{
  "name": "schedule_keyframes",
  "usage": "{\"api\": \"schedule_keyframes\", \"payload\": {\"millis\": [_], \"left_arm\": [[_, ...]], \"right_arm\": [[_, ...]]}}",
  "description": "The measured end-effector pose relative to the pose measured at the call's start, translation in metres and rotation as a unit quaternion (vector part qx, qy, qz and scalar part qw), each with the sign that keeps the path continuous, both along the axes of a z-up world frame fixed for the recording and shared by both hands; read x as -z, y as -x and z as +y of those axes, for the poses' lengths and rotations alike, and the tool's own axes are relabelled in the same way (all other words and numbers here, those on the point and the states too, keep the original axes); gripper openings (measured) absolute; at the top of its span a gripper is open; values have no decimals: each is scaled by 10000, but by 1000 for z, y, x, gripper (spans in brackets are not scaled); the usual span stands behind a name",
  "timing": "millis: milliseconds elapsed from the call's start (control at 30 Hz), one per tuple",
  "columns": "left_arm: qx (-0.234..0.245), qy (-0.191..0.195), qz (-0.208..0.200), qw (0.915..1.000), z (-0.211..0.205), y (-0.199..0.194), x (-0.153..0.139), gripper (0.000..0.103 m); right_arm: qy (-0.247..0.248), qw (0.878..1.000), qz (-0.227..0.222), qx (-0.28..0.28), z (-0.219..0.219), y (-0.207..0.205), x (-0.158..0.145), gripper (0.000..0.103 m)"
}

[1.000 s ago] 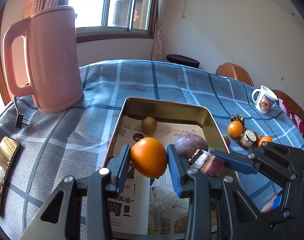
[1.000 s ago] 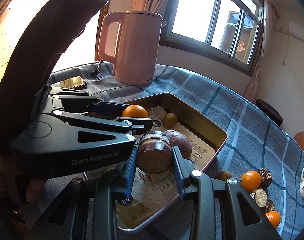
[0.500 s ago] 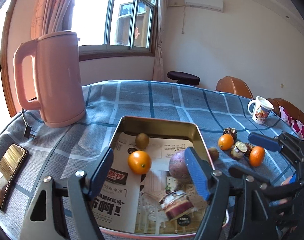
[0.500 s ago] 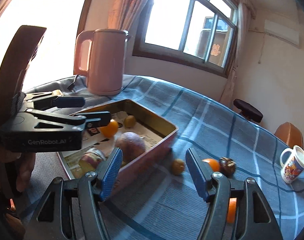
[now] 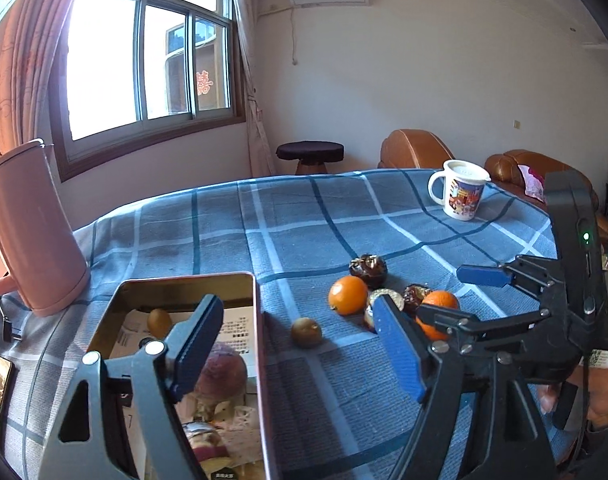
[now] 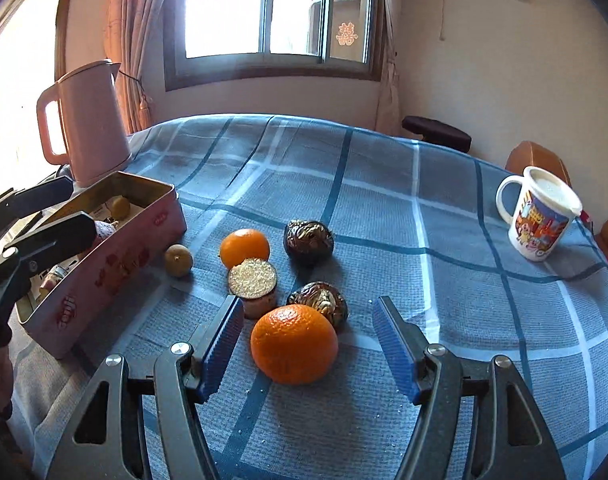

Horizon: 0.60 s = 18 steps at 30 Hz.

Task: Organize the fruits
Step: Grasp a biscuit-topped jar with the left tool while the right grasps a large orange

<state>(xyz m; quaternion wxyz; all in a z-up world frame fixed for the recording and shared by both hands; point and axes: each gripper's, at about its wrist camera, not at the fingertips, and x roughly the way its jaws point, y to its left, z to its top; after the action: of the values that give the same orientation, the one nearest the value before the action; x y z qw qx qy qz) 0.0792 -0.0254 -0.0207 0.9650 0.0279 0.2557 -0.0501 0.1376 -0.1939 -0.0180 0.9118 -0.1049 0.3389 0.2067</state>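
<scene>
Blue-checked cloth (image 6: 383, 208) carries the loose fruit: a large orange (image 6: 294, 344) lies between the pads of the right gripper (image 6: 307, 354), whose jaws stand wide, having just been opening, and touch nothing. The left gripper (image 5: 300, 346), its jaws also just opened wide and empty, hangs over the tin's (image 5: 260, 360) right rim. A small orange (image 6: 244, 248), two dark fruits and a brown one lie beside the tin.
</scene>
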Motion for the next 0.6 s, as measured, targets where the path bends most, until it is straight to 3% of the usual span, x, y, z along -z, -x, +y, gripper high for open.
{"api": "schedule_keyframes", "payload": {"millis": [133,167,200,367,600], "left_arm": [[96,-74,184,9998,-16,-14,6,80],[125,-77,233,9996,-18,-16,8,80],[142,-77,292,9994,-20,-19,10,80],[227,-43,549,9982,-27,-31,20,80],[543,-250,820,9948,-55,-44,29,75]], "right_arm": [[-43,9992,402,-82,-3,-10,10,66],[-87,9989,453,-114,-4,-11,11,53],[-102,9984,512,-199,-4,-10,12,49],[-176,9995,261,-92,-13,1,5,48],[-422,9967,-68,690,-51,-5,-5,48]]}}
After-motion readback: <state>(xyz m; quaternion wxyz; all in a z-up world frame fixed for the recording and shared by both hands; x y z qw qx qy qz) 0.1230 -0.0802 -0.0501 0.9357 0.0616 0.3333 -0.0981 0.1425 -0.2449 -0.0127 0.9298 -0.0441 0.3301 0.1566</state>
